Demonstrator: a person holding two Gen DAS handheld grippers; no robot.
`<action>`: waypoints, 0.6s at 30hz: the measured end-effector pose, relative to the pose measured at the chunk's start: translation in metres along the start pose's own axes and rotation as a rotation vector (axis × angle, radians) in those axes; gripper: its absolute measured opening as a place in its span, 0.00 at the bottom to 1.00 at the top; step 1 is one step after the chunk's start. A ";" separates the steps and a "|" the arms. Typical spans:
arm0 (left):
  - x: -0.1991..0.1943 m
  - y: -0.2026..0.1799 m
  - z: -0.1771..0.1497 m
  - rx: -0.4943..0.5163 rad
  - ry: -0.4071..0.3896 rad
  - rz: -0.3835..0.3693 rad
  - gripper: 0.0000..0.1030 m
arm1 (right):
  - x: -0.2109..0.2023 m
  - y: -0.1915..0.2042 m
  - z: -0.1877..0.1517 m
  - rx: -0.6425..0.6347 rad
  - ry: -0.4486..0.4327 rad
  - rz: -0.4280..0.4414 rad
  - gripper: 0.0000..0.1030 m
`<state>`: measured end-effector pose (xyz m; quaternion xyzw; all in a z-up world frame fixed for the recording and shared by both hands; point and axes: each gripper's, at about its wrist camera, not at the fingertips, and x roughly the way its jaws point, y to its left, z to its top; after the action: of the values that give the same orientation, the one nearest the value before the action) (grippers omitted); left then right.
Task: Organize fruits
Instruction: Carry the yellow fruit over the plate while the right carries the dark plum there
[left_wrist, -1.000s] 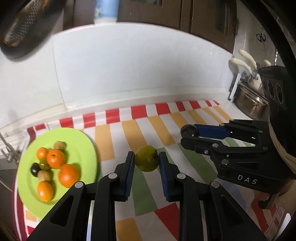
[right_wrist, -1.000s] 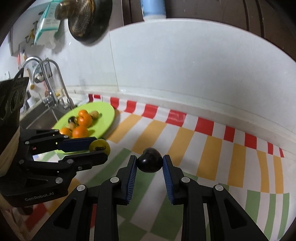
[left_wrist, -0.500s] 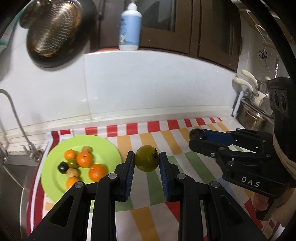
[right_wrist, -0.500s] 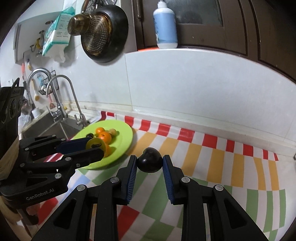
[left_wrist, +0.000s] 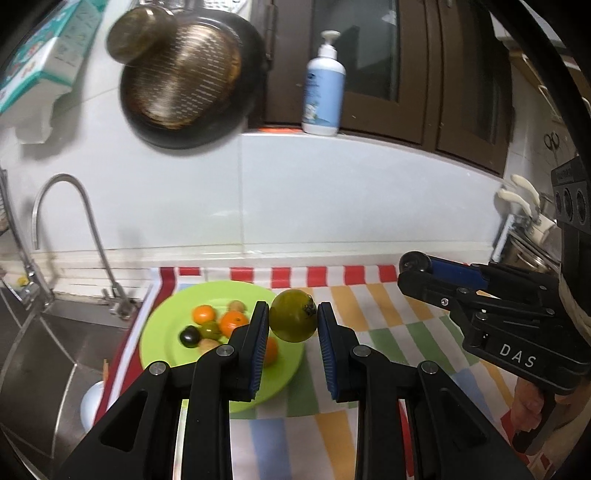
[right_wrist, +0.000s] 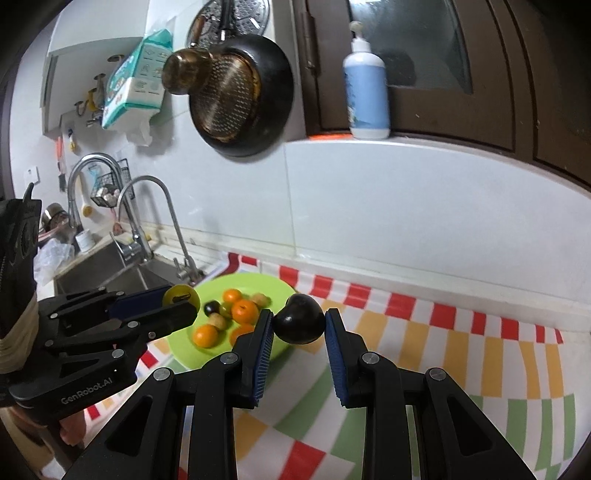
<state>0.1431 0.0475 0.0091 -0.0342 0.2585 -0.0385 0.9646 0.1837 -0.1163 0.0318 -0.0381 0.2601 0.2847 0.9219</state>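
My left gripper (left_wrist: 292, 321) is shut on a yellow-green round fruit (left_wrist: 293, 320) and holds it in the air above the right part of the lime-green plate (left_wrist: 166, 339). The plate holds several small oranges (left_wrist: 232, 321), a dark plum and small brown and green fruits. My right gripper (right_wrist: 298, 325) is shut on a dark plum (right_wrist: 299, 324), held high to the right of the plate (right_wrist: 258, 282). Each gripper shows in the other's view: the right one (left_wrist: 413, 267) at right, the left one (right_wrist: 181, 299) at left.
A striped, checked cloth (right_wrist: 424, 332) covers the counter. A sink (left_wrist: 55, 350) with a tap (left_wrist: 66, 221) lies left of the plate. A pan (right_wrist: 240, 103) hangs on the wall and a soap bottle (right_wrist: 365, 92) stands on a ledge. Pots and knives (left_wrist: 524, 206) are at far right.
Both grippers have risen well above the cloth with their fruits, and the views tilted up. The left gripper has moved left, now over the plate's right part.
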 end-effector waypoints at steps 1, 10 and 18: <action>-0.002 0.003 0.001 -0.005 -0.005 0.013 0.26 | 0.001 0.003 0.002 -0.004 -0.004 0.005 0.29; -0.006 0.031 0.000 -0.051 -0.012 0.091 0.26 | 0.023 0.024 0.014 -0.025 -0.004 0.056 0.29; 0.004 0.054 -0.005 -0.084 0.012 0.138 0.26 | 0.054 0.034 0.017 -0.045 0.032 0.083 0.29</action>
<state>0.1474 0.1006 -0.0019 -0.0564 0.2672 0.0388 0.9612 0.2105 -0.0569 0.0218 -0.0526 0.2695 0.3277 0.9040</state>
